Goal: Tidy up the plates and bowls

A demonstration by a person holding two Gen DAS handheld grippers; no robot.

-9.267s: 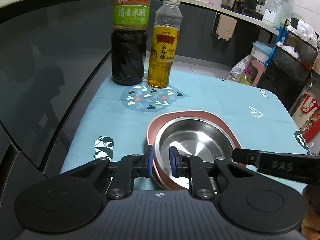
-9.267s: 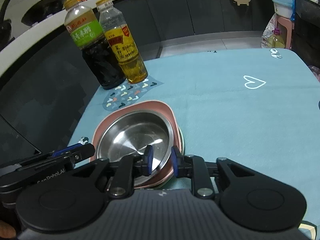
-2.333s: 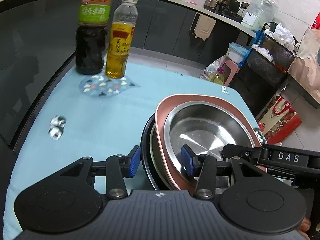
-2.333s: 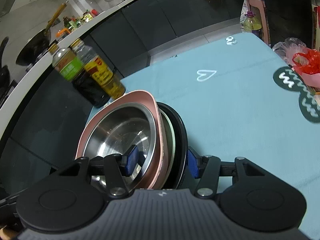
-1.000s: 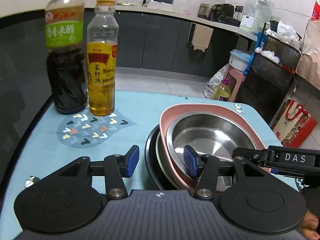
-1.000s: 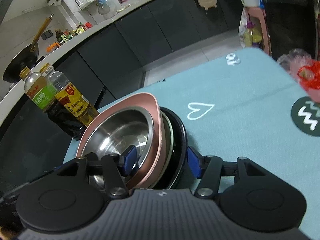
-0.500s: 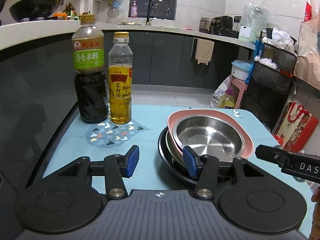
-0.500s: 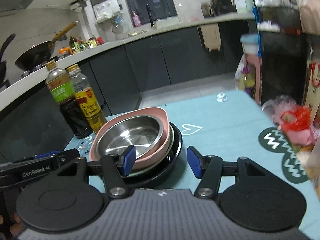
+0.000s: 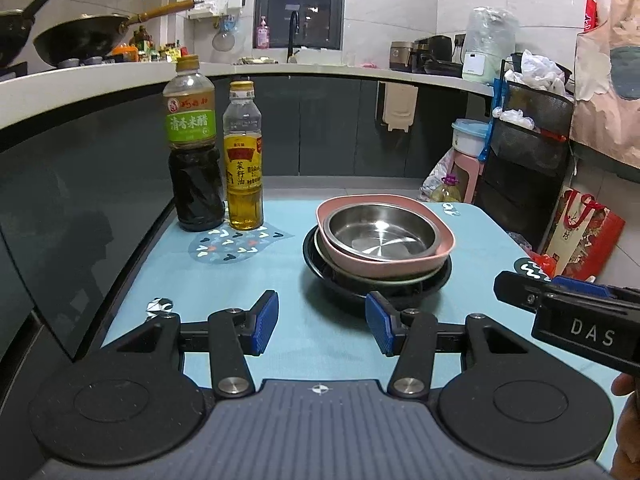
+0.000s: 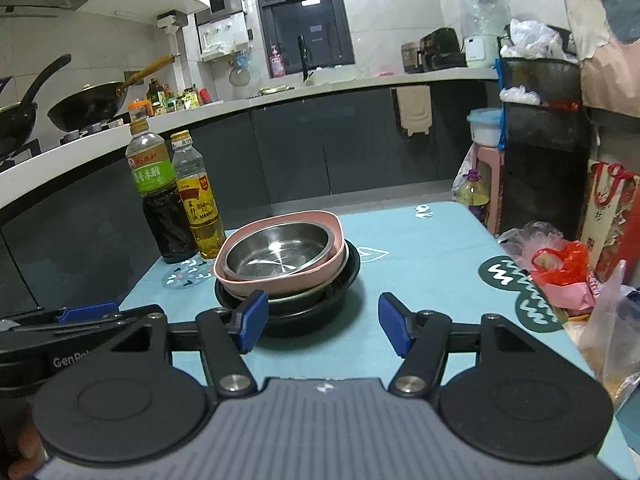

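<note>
And we've let go and backed off, both the left tongs (image 9: 320,322) and right tongs (image 10: 323,322) spread wide and empty, leaving the stack of dishes (image 9: 380,246) nested mid-bench (image 9: 280,280), right of the bottles (image 9: 218,160) — tidying looks finished.

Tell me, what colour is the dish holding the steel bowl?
Pink: the rounded-square pink dish shows best in the left wrist view.
</note>
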